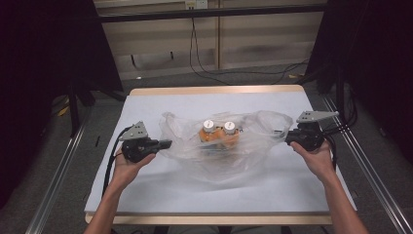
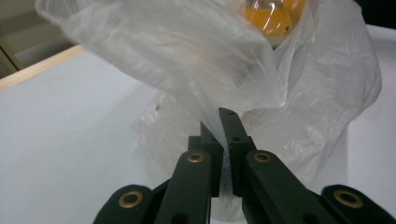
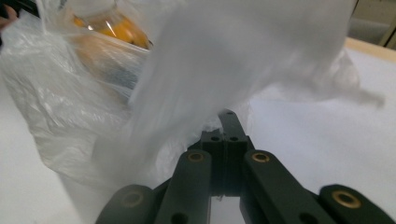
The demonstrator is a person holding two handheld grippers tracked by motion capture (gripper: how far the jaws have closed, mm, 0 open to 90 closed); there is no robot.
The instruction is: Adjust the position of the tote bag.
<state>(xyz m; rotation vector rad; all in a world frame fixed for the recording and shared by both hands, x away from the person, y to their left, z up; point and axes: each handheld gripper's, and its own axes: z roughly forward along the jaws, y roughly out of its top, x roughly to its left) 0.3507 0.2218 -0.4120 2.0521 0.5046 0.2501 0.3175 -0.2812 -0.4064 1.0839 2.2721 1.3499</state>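
Observation:
A clear plastic bag [image 1: 243, 146] lies spread across the middle of the white table [image 1: 160, 195]. Inside it stand two orange bottles with white caps [image 1: 219, 132], side by side. My left gripper [image 1: 168, 144] is shut on the bag's left edge, and the film [image 2: 224, 93] runs up from between its jaws. At the bag's right edge my right gripper [image 1: 285, 136] is shut on the film [image 3: 210, 84] too. The orange bottles show through the plastic [image 2: 275, 18] [image 3: 112, 28] beyond each gripper.
Metal rails [image 1: 58, 170] run along both sides of the table. Cables [image 1: 229, 70] lie on the floor beyond the table's far wooden edge [image 1: 214, 90]. Dark curtains [image 1: 44, 58] hang at left and right.

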